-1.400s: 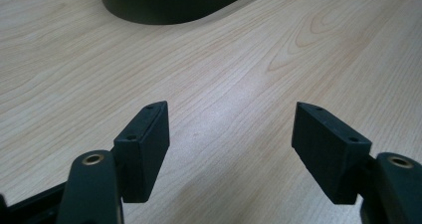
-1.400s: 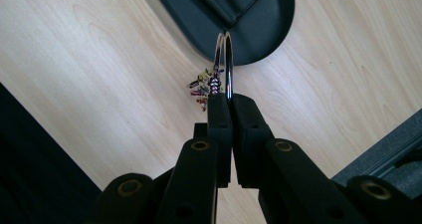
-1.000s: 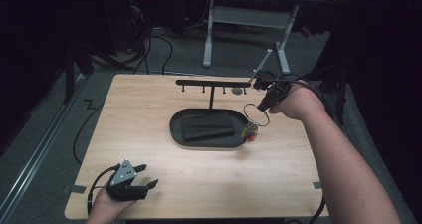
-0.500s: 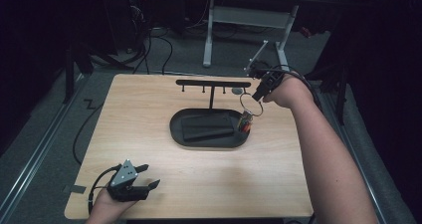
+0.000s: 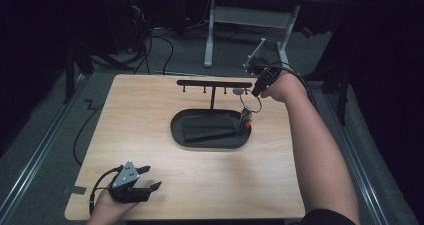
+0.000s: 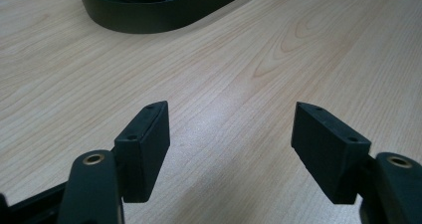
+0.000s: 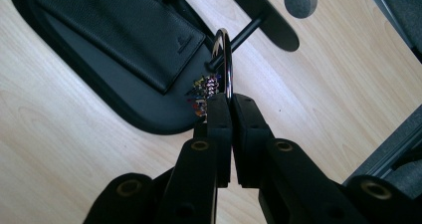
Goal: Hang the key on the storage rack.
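A: Right gripper (image 7: 226,109)?
B: Jaws clamped on a metal key ring (image 7: 226,64); a small coloured charm (image 5: 245,119) dangles from it, just over the right end of the black oval tray (image 5: 212,141), beside the rack's post (image 5: 212,96).
A: Left gripper (image 6: 230,129)?
B: Jaws spread wide, nothing between them, low over bare table (image 6: 278,50) at the near corner.

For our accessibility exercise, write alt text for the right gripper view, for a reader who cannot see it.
The right hand-held gripper is shut on a metal key ring, with a small colourful charm hanging from the ring. Below lies a black oval tray holding a black leather wallet on a light wooden table. A black hook rack stands behind.
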Motion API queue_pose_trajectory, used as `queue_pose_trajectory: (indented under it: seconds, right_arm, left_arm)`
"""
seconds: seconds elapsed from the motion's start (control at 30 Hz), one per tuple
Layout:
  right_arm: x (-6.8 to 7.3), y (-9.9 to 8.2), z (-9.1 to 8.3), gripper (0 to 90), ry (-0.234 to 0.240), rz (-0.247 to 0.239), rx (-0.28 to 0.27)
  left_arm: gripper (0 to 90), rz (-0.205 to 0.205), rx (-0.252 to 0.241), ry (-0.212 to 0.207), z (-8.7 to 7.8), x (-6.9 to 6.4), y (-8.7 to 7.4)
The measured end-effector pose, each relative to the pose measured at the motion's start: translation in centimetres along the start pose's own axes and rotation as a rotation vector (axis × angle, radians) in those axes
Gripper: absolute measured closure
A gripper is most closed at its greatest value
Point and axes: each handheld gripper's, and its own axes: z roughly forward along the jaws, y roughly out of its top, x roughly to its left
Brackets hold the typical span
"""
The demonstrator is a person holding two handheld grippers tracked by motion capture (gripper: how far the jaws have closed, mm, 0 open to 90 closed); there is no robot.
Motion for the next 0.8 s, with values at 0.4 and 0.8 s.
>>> queue_pose_trajectory:
  seconds: [0.4,0.8]
  right_arm:
    - [0.1,0.4,0.6,77.4,-0.046,0.014,-0.051]
    - [2.7,-4.2,-0.7,57.0,-0.047,0.081,-0.15]
  left_arm:
    - [32.1,0.004,0.003,-0.006,0.0,-0.1,0.0]
    - [32.1,0.008,0.013,0.0,0.2,-0.1,0.1]
